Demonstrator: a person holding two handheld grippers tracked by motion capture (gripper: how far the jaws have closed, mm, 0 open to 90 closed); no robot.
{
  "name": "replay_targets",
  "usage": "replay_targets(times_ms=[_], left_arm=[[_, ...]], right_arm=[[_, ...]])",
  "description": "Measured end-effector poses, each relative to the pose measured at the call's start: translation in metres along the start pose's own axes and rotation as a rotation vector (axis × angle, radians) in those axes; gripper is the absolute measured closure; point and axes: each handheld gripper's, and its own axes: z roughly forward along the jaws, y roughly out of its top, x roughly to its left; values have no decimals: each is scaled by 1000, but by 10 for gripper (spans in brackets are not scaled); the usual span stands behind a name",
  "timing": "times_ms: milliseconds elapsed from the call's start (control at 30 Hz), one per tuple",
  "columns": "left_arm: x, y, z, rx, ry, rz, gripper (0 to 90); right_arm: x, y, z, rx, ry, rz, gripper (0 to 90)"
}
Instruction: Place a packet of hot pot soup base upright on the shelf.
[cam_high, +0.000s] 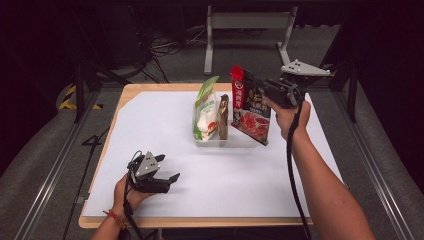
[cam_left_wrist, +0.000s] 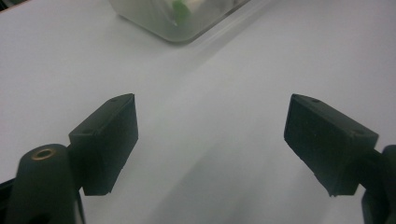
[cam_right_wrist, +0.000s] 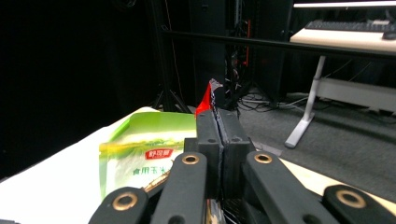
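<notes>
My right fingers (cam_right_wrist: 219, 135) are pressed together on the top edge of the red pouch (cam_high: 251, 111), pinching it flat; in the right gripper view only a red corner pokes up past the pads. The right gripper (cam_high: 270, 90) holds the pouch upright, its bottom corner at the right end of the clear tub (cam_high: 235, 142), apparently just over or touching the rim; can't tell which. My left fingers (cam_left_wrist: 112, 140) are spread wide w/ nothing between them, and the left gripper (cam_high: 167, 177) rests low near the front-left of the surface, well apart from the tub.

Progress, as I judge it: two items already stand in the tub, the green-white pouch (cam_high: 206, 112) at its left and a thin brown packet (cam_high: 223, 117) beside it. The red pouch is the 3rd, and it isn't seated yet. Left to do: lower it into the free space at the right, let go, pull back. No other loose items on the surface, so prob. the last one.

The surface (cam_high: 165, 120) is a wooden top covered by a white sheet. Around it the room is dark: grey floor, metal rails either side, a white frame (cam_high: 247, 22) behind, cables on the floor.
</notes>
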Motion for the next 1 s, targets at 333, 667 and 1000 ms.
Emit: replay_targets(times_ms=[333,667,1000], left_arm=[[0,0,-1,-7,-6,0,183],[1,-1,-1,-6,-8,-1,183],[1,-1,0,-3,-8,-9,182]], right_arm=[[-3,0,31,9,-40,1,890],[-8,-7,48,7,-43,11,889],[-13,-24,53,-4,-18,16,888]])
